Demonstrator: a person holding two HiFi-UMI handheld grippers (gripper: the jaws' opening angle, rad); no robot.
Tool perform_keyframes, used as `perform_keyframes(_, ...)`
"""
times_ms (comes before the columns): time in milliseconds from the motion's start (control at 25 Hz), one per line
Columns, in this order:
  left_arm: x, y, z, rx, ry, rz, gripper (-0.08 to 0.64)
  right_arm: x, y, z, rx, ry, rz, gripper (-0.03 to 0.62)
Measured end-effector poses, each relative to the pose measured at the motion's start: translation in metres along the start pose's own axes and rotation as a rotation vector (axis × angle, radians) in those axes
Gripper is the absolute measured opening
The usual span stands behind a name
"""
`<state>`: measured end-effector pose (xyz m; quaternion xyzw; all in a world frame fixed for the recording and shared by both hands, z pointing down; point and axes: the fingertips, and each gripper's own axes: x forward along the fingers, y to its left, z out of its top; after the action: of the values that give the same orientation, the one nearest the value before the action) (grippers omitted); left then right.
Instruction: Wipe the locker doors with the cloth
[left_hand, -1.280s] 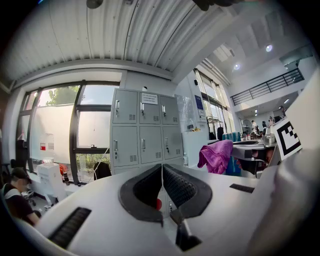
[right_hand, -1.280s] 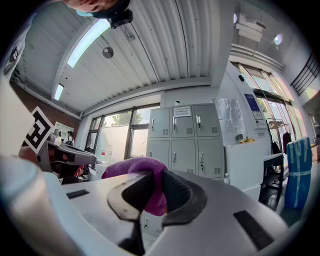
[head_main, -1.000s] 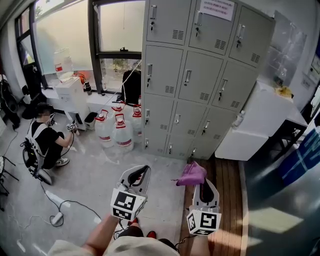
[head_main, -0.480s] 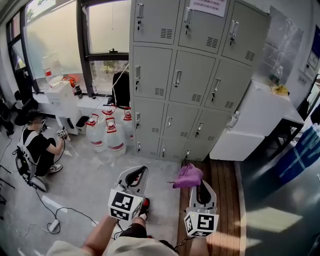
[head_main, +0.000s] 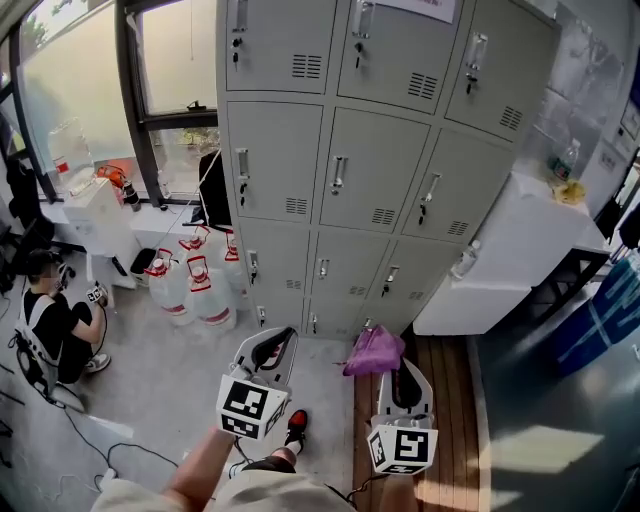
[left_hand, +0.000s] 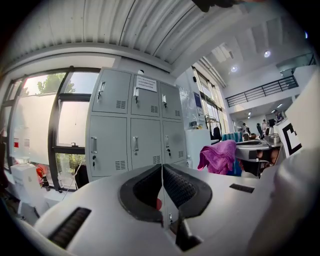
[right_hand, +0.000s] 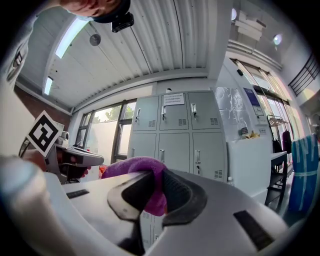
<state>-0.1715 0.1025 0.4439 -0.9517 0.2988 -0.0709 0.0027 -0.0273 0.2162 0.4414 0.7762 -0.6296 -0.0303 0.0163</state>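
Observation:
Grey metal lockers (head_main: 360, 170) stand ahead, several doors in rows, each with a handle and vent; they also fill the middle of the left gripper view (left_hand: 132, 130) and the right gripper view (right_hand: 175, 135). My right gripper (head_main: 398, 362) is shut on a purple cloth (head_main: 375, 350), which bunches out of its jaws (right_hand: 137, 172). The left gripper (head_main: 283, 337) is shut with nothing in it (left_hand: 162, 186). The cloth (left_hand: 218, 156) shows at the right of the left gripper view. Both grippers are held low, short of the lockers.
Several water jugs (head_main: 190, 285) stand left of the lockers under a window (head_main: 175, 60). A person (head_main: 55, 320) crouches at far left on the grey floor, with cables nearby. A white cabinet (head_main: 500, 260) and wooden flooring (head_main: 430, 360) lie to the right.
The view has moved closer to the lockers, which now fill more of the frame. Both grippers hold the same pose, the right one still gripping the cloth.

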Motion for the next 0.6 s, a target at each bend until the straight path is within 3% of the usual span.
perform_keyframes(280,0.1,0.057,0.024,0.008,-0.007,-0.015,0.028,0.11,-0.028,0.008,0.009,-0.012,-0.02,0.054)
perform_keyframes(600,0.169,0.115,0.044,0.012,-0.034,0.003,0.028,0.196,-0.04,0.018,0.029,-0.033,-0.015,0.054)
